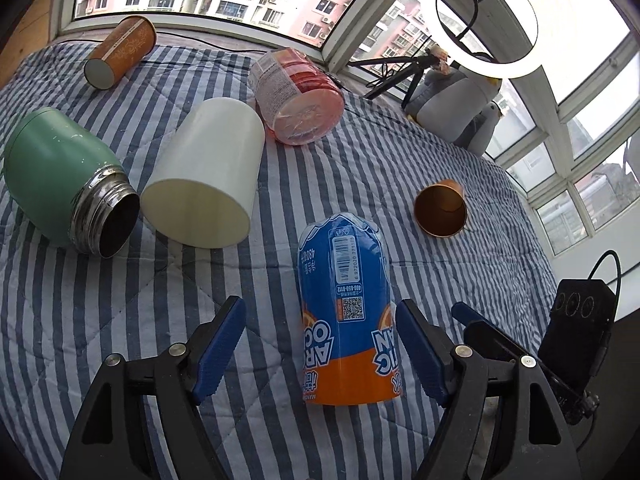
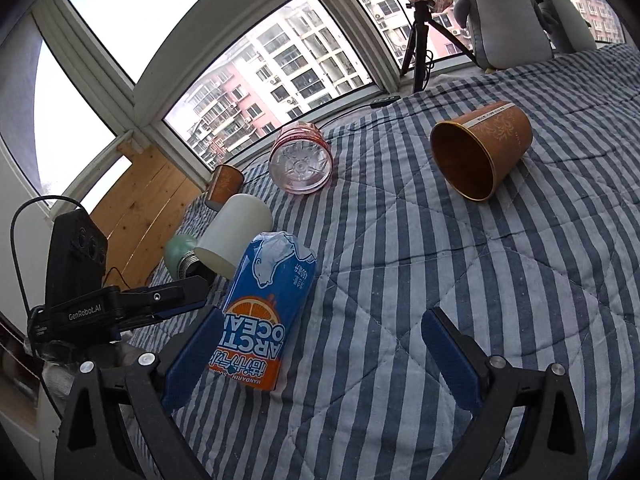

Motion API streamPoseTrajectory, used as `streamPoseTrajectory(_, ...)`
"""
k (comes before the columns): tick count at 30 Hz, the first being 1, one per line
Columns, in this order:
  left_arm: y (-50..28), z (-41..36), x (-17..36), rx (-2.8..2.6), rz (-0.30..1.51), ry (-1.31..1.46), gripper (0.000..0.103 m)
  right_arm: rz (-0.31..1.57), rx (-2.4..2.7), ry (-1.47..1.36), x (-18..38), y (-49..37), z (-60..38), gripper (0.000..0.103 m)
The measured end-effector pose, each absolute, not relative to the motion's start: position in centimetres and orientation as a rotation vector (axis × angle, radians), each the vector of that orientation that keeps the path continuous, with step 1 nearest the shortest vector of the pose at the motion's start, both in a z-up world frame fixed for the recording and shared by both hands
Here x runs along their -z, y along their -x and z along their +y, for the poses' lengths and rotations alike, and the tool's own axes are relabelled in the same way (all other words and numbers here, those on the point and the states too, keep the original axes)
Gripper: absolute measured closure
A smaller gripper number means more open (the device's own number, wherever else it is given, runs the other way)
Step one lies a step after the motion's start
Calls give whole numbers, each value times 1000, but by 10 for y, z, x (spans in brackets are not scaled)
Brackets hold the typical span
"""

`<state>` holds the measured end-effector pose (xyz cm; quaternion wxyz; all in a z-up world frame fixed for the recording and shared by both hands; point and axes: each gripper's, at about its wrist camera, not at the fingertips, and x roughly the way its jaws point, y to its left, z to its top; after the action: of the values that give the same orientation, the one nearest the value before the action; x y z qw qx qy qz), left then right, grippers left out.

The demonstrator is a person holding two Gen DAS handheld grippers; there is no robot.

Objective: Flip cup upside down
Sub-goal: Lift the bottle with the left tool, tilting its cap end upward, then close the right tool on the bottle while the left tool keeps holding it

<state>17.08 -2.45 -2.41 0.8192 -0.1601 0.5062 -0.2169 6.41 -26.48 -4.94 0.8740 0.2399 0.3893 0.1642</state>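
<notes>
A blue and orange Arctic Ocean cup [image 1: 346, 312] stands mouth-down on the striped quilt [image 1: 360, 160]. My left gripper [image 1: 320, 348] is open, its blue pads either side of the cup's lower part, not touching. In the right wrist view the same cup [image 2: 264, 312] stands at lower left beside my open, empty right gripper [image 2: 320, 356], whose left pad is close to the cup. The right gripper also shows in the left wrist view [image 1: 500, 344]. The left gripper shows in the right wrist view [image 2: 160, 300].
Lying on their sides: a white cup [image 1: 208, 176], a green flask [image 1: 64, 176], a pink plastic cup [image 1: 300, 96], a brown paper cup [image 1: 120, 52] and a brown cup [image 2: 480, 148]. Penguin toys [image 1: 460, 104] and a ring light [image 1: 484, 20] stand by the window.
</notes>
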Motion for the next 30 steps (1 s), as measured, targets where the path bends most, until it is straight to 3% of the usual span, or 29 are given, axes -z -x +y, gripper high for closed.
streamPoseTrajectory(19, -169, -43, 32, 526, 1112, 263, 24, 987, -397, -664, 69, -132, -236, 6)
streamPoseTrajectory(25, -173, -53, 38, 549, 1132, 243, 25, 1047, -425, -669, 78, -147, -223, 12)
streamPoseTrajectory(30, -176, -60, 45, 572, 1154, 236, 33, 1086, -440, -661, 84, -154, -212, 18)
